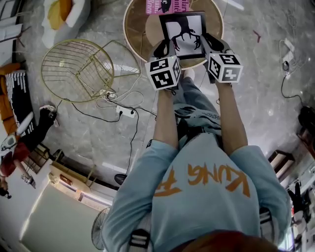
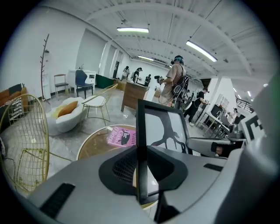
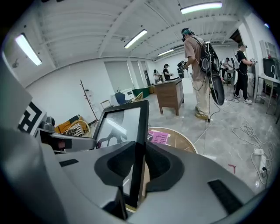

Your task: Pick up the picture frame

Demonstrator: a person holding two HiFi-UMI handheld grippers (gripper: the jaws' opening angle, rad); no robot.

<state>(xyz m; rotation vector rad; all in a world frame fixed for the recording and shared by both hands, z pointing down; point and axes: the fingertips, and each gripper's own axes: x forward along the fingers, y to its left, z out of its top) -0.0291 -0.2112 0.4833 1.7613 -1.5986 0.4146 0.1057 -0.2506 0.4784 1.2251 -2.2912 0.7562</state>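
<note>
My left tongs (image 1: 163, 49) clamp the left edge of the black-framed antler picture (image 1: 183, 33), held above the round wooden surface (image 1: 135, 27); my right tongs (image 1: 212, 45) clamp its right edge. Uneven pull could twist it loose.

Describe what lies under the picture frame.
Under the picture frame is a round wooden table with a pink book at its far edge. The tabletop right beneath the frame is covered, so anything there cannot be seen.
</note>
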